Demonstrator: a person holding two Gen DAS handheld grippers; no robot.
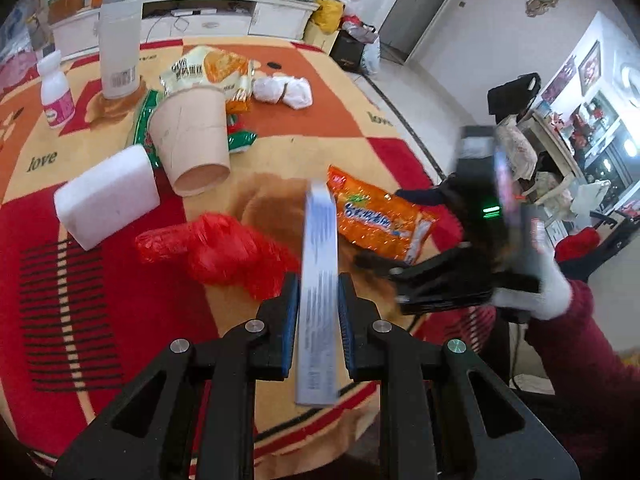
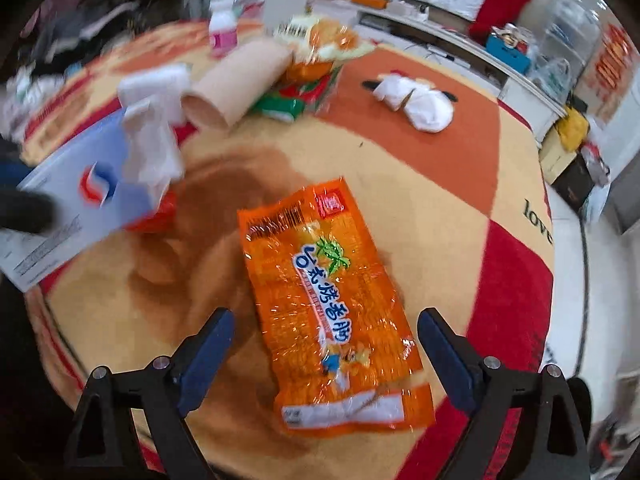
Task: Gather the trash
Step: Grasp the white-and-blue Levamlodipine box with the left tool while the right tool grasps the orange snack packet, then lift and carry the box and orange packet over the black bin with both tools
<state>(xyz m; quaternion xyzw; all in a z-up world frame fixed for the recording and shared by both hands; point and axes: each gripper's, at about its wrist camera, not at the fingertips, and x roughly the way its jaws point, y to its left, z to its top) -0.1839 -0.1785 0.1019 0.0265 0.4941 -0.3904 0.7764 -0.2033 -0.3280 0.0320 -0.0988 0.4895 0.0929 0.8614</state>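
Note:
My left gripper is shut on a thin white-and-blue carton, held edge-on above the round table; the same carton shows its flat face at the left of the right wrist view. An orange snack wrapper lies flat on the tablecloth. My right gripper hangs open just above it, one finger on each side of the wrapper and neither touching it. In the left wrist view that gripper sits over the wrapper, held by a white-gloved hand.
A red plastic bag, a white foam block, a tipped paper cup, green wrappers, a yellow snack bag, a white wad, a small bottle and a tall canister lie across the tablecloth.

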